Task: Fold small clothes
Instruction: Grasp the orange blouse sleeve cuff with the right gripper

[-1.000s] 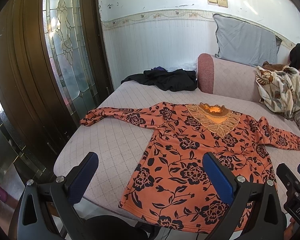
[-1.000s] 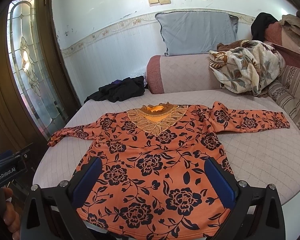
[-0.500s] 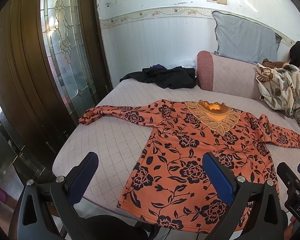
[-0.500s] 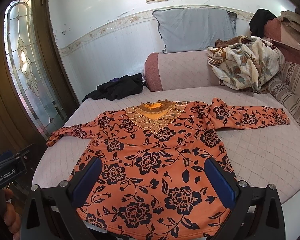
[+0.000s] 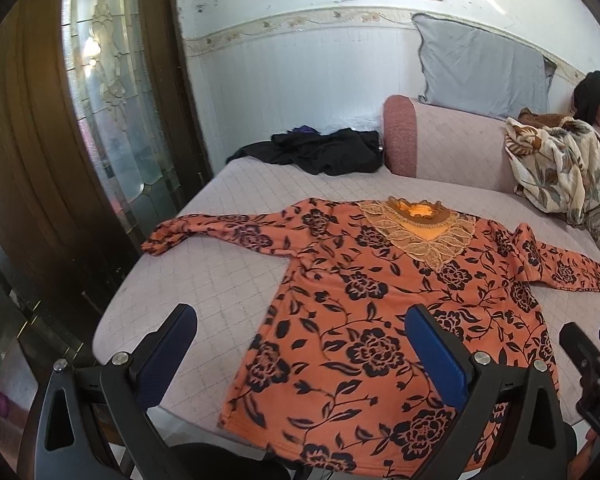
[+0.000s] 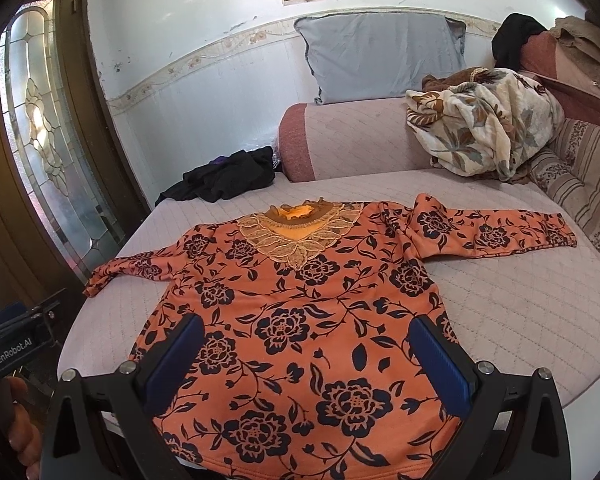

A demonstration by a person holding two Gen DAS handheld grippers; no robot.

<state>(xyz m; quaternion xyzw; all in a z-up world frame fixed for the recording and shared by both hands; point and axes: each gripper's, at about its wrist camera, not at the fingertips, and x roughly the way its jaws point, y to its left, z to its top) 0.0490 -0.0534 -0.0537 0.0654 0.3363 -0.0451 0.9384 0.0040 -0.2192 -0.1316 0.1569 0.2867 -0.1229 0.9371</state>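
Both tongs hang with jaws apart and hold nothing: the left tongs over the near left hem, the right tongs over the near middle of the orange flowered top. It lies flat, sleeves spread, on the quilted bed. Far off lie dark clothes and a grey pillow.

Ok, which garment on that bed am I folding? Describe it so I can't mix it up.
Start at the pale quilted bed beside the glass-panelled door. Spread flat across its near half, sleeves out, lies the orange top. Unlike the crumpled black clothes by the wall and the cream floral blanket, it has dark roses and a lace collar.
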